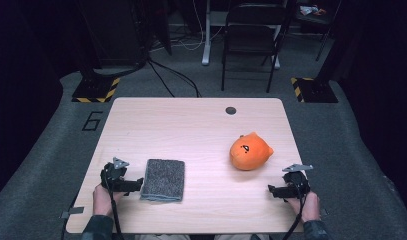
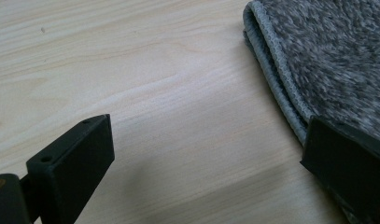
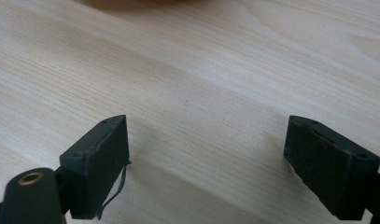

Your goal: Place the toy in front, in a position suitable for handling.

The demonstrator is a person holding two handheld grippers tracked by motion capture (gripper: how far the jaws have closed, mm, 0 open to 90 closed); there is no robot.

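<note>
Near the tabletop's (image 1: 191, 125) front left edge lies a folded grey cloth (image 1: 163, 179), long axis running front to back, fold edge facing left. Left tool (image 1: 139, 184) open, touching its left edge; right tool (image 1: 271, 191) open, below orange plush (image 1: 248, 151).

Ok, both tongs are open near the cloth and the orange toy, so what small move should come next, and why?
Probably ease the left tongs a little further onto the cloth edge and close. Their jaws stand open, one already at the folded edge, the other over bare table, so nothing is gripped yet. The right tongs are open too, apart from the toy.
</note>
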